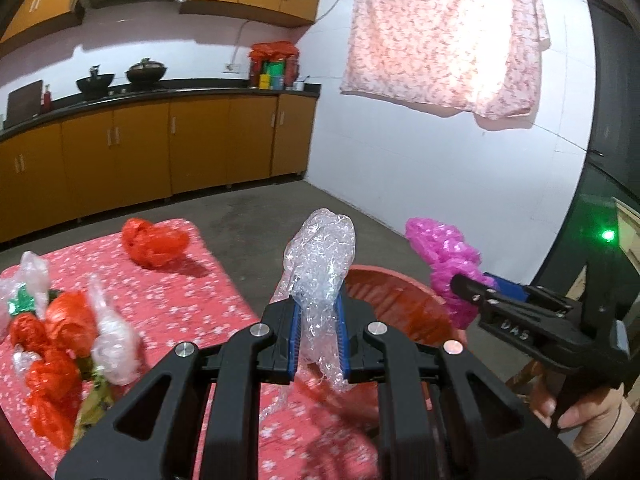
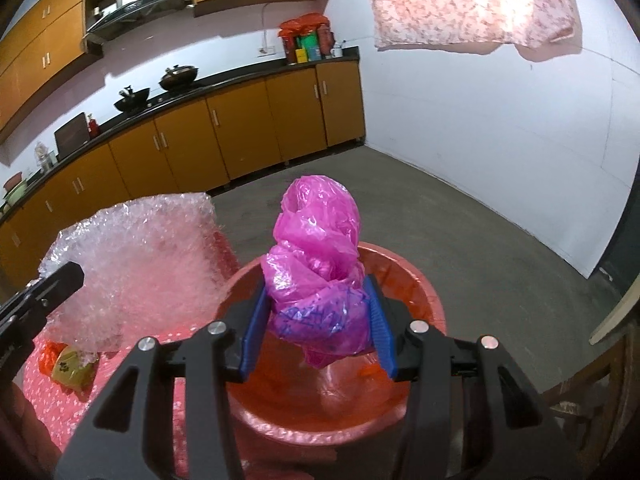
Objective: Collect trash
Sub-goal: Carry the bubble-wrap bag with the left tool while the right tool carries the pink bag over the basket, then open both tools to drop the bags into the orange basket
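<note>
Flowered red tablecloth (image 1: pixel 192 304) (perhaps plastic), orange cabinets (image 1: pixel 140 148), grey floor (image 1: pixel 260 208).

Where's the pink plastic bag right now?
The pink plastic bag is clamped in the right gripper, held above the red basin beside the table. From the left wrist camera it shows at right, beyond the clear bubble wrap.

- We see the red basin (image 1: pixel 394 286) only partly, behind the left tongs' clear wrap (image 1: pixel 320 280).
- The tablecloth (image 1: pixel 304 432) beneath those tongs blurs.
- The wrapper (image 2: pixel 74 368) left of the right tongs is unreadable.
</note>
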The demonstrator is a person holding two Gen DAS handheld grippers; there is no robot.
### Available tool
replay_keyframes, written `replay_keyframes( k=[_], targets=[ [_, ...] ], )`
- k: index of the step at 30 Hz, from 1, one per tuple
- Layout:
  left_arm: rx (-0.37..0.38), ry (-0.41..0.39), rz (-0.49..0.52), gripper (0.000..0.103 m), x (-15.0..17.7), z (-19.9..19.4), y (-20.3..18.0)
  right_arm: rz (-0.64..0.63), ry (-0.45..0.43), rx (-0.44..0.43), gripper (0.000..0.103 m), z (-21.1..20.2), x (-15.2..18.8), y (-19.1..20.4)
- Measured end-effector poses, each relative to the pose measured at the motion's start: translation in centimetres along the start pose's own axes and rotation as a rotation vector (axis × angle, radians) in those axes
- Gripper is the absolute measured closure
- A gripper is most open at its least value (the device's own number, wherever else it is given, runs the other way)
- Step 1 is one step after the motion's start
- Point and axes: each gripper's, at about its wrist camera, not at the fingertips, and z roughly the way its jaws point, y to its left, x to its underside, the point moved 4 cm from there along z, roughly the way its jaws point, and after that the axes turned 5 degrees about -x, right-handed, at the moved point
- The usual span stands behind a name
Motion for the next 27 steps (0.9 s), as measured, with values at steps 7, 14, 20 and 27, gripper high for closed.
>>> replay_keyframes(
  k=[7,14,20,27],
  targets=[
    [0.034,0.03,0.021,0.088,0.7,2.9,-1.7,0.03,0.015,0.01,0.057,1.4,0.2,-2.0],
    [0.045,0.082,0.036,0.088,2.0,5.3,-2.8,0.04,0.022,0.005,0.057,2.7,0.4,-2.5],
    [0.059,0.116,0.047,0.087,2.8,6.6,-3.5,0.049,0.022,-0.022,0.051,3.9,0.2,-2.5],
    [0.046,0.125,0.023,0.048,3.3,6.9,-2.6,0.078,0.021,-0.046,0.045,4.4,0.3,-3.1]
  ],
)
